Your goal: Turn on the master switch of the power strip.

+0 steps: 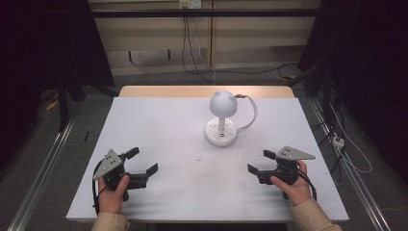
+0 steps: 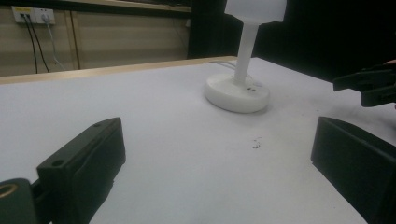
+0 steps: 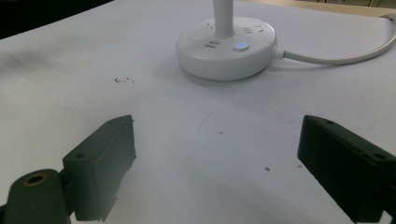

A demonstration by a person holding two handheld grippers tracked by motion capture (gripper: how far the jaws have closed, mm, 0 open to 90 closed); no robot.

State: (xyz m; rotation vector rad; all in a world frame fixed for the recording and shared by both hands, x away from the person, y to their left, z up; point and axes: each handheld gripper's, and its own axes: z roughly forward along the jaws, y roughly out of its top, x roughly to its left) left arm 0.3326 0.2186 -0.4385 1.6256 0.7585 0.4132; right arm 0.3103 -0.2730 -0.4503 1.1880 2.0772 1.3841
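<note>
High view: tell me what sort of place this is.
Probably a lab or recording workspace, not a home: a white-topped table holding one white desk lamp, loose cables on the floor, and dark curtains at the sides.

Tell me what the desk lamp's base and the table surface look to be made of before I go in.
The lamp base looks like smooth white moulded plastic with a slight sheen: rounded edges, recessed ports and a small lit button on top. The table surface appears matte white, possibly laminate or a sheet covering; a wood-coloured edge shows at the far side, so the core may be wood or board.
</note>
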